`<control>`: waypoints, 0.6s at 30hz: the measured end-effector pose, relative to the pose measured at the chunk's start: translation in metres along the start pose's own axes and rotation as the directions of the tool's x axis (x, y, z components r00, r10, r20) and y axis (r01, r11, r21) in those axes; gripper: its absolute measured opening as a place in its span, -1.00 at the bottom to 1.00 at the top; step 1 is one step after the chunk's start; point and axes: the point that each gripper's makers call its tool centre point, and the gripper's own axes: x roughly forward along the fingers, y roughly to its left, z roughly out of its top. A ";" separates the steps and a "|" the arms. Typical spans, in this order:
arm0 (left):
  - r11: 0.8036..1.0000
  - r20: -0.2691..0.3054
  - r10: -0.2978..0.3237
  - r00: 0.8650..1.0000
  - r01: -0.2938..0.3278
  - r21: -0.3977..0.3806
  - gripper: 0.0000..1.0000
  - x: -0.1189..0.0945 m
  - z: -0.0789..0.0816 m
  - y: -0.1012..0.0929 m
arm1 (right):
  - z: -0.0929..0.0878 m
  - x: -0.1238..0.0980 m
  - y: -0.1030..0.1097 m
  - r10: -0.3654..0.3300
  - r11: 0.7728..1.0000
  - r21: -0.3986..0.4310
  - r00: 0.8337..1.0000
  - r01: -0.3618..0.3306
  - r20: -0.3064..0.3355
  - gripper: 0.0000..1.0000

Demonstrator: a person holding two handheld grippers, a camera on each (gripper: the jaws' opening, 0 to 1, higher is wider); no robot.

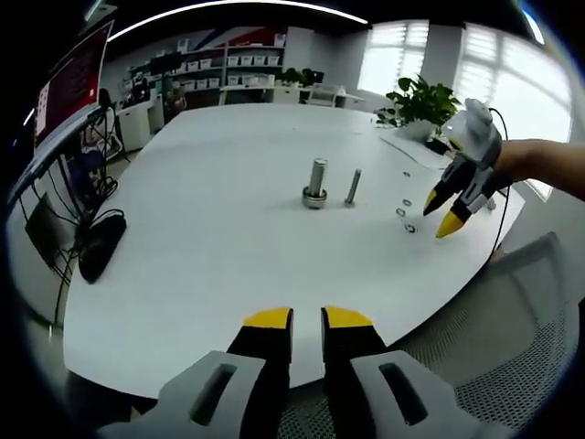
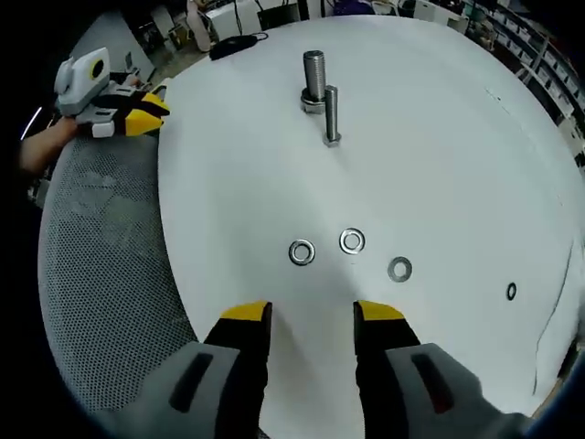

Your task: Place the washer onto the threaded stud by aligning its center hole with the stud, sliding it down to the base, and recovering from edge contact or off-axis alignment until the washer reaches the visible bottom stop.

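1. Four washers are lying flat on the white table (image 2: 457,137) in the right gripper view: one washer (image 2: 302,251) nearest the jaws, a second washer (image 2: 352,240) just beside it, a third washer (image 2: 399,268) a little farther right, and a fourth washer (image 2: 511,291) well apart near the edge. None is being held, and none is sitting on a stud.
2. Beyond them the thick threaded stud (image 2: 313,78) is standing upright on its base nut, with a thinner stud (image 2: 331,114) just beside it; both shafts are showing bare, so the placing appears not yet begun.
3. The right gripper (image 2: 311,313) is hovering just short of the washer row with its jaws spread wide and nothing between them, apparently lining up to pick the nearest washer.
4. The left gripper (image 1: 307,317) is waiting at the near table edge over a mesh chair (image 1: 512,366), well apart from the studs; its jaws are standing close together with a narrow gap and nothing in them, seemingly kept out of the working path.
5. A black object (image 1: 99,245) is lying near the far table edge, clear of the work.
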 end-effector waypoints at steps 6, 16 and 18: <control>1.000 0.001 0.001 1.000 -0.001 -0.010 -0.83 0.000 0.000 0.001 | 0.010 0.004 0.003 0.010 1.000 -0.027 1.000 -0.010 -0.007 -0.23; 1.000 0.004 0.014 1.000 -0.014 -0.015 -0.86 0.000 0.000 0.004 | 0.021 0.007 -0.002 0.006 1.000 -0.023 1.000 -0.005 0.008 -0.28; 1.000 0.000 0.011 1.000 -0.011 -0.013 -0.87 0.000 0.000 0.004 | 0.021 0.010 -0.004 0.002 1.000 -0.027 1.000 -0.002 0.000 -0.28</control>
